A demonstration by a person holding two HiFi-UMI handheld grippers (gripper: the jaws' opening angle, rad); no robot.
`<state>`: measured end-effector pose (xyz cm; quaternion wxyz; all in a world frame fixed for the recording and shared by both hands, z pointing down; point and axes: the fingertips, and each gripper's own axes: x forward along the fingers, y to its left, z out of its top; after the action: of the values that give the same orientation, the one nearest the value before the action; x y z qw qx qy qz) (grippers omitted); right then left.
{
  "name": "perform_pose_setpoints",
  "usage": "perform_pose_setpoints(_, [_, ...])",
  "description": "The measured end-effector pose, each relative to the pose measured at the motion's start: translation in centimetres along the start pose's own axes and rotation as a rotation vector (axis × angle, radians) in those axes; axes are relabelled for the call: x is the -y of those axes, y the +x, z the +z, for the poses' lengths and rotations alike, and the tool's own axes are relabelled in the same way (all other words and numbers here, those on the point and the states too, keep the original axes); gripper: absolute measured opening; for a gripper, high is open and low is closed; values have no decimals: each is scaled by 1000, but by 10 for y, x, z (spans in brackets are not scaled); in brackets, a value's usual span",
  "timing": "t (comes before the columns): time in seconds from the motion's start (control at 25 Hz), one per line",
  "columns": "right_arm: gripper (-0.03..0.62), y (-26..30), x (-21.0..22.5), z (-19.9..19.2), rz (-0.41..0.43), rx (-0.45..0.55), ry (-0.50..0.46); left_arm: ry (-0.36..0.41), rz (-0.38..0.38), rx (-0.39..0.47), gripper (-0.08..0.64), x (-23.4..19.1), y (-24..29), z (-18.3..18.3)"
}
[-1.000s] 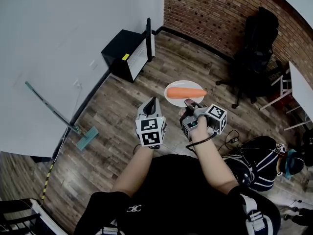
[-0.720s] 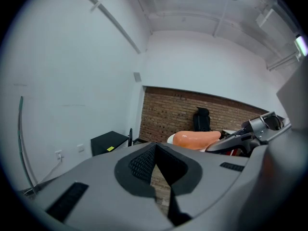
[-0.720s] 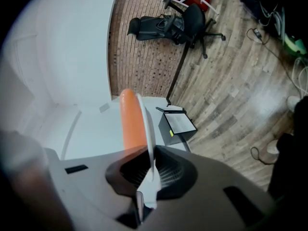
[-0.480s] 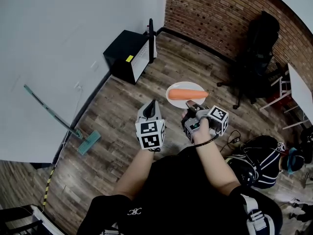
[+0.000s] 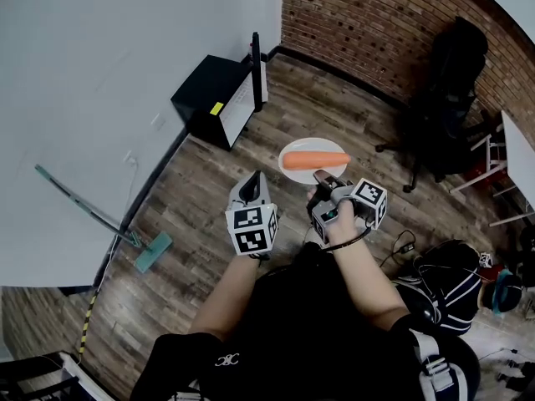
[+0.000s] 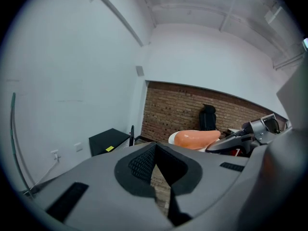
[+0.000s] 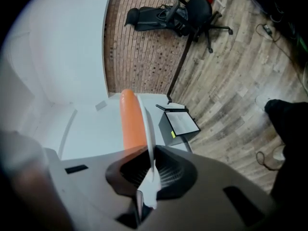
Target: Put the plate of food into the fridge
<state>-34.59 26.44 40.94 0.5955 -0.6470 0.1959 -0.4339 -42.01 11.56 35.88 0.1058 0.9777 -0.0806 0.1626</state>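
Note:
A white plate (image 5: pixel 294 152) with one orange carrot (image 5: pixel 316 159) on it hangs above the wooden floor. My right gripper (image 5: pixel 321 176) is shut on the plate's near rim. In the right gripper view the plate (image 7: pixel 147 129) stands edge-on between the jaws of the right gripper (image 7: pixel 149 177), with the carrot (image 7: pixel 130 121) to its left. My left gripper (image 5: pixel 256 180) is beside it on the left, shut and holding nothing. A small black fridge (image 5: pixel 209 97) stands against the white wall ahead, its door (image 5: pixel 254 67) open. The left gripper view shows the carrot (image 6: pixel 195 138) and the fridge (image 6: pixel 107 141).
A black office chair (image 5: pixel 443 82) stands by the brick wall (image 5: pixel 376 32). A mop (image 5: pixel 104 217) leans on the wall at left. A white table (image 5: pixel 518 153) is at the right edge. A person (image 5: pixel 451 282) crouches at lower right, near cables (image 5: pixel 403 241) on the floor.
Almost nothing differs. The right gripper keeps its hold on the plate, and both grippers have drifted slightly left in the head view.

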Motion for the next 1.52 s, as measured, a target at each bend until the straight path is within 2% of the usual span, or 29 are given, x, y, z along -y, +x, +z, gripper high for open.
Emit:
perform_pose_setpoints(0.32, [34, 48, -53, 114, 53, -15, -49, 6, 21, 25, -2, 52, 110, 51])
perform_pose_setpoints(0.52, [34, 71, -48, 169, -3, -57, -28, 12, 21, 13, -2, 88, 170, 64])
perform_pose_setpoints(0.76, [34, 90, -49, 218, 0, -78, -24, -23, 28, 0, -2, 113, 217, 70])
perform_pose_setpoints(1.0, [34, 122, -47, 239, -24, -102, -12, -7, 25, -12, -2, 111, 267, 80])
perform_pose_setpoints(1.2, [34, 164, -56, 270, -28, -95, -24, -19, 6, -18, -2, 100, 328, 90])
perform_pose_setpoints(1.52, [35, 269, -102, 337, -37, -62, -31, -35, -13, 5, -2, 60, 457, 152])
